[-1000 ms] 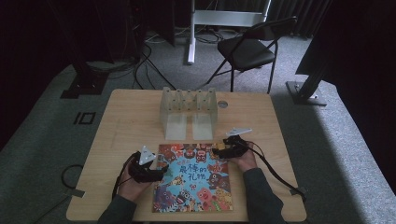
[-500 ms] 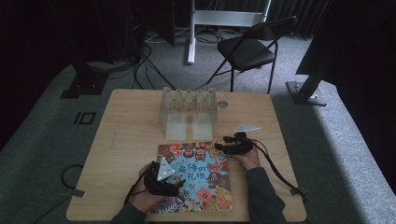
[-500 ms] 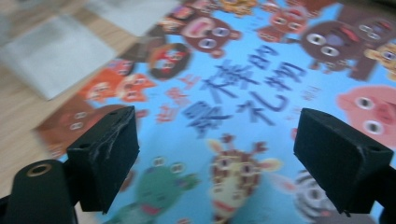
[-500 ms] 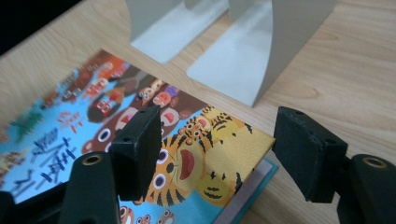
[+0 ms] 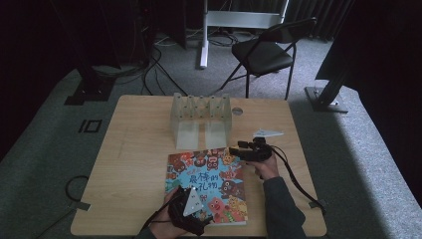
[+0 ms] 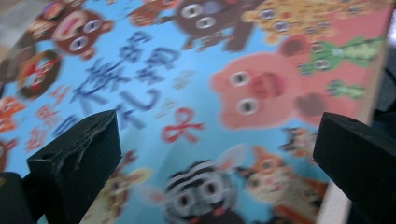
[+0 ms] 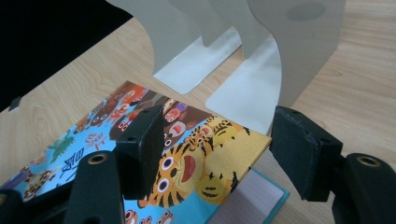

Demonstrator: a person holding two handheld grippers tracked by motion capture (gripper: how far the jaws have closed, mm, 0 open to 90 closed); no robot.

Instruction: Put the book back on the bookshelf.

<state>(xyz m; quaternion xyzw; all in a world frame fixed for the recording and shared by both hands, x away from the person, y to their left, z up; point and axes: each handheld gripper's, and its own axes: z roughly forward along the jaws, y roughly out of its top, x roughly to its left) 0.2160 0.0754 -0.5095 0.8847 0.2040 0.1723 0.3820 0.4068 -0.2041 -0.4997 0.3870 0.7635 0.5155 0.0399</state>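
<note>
**Picture book flat on table, far-right cover corner lifted**

Left gripper point(image 5: 191, 215) is held over the near edge of the picture book point(image 5: 209, 185); jaws have just been opening, are seen spread wide in the left gripper view, nothing gripped, cover point(image 6: 224, 93) below them. Book is laid on the wooden table point(image 5: 134, 164), near the person's edge. Right gripper point(image 5: 238, 151) is placed at the book's far-right corner; jaws have just been closing, lifted cover corner point(image 7: 219, 154) is seen between them, pad contact cannot be told. White bookends point(image 5: 200, 122) are stood just beyond the book.
</note>
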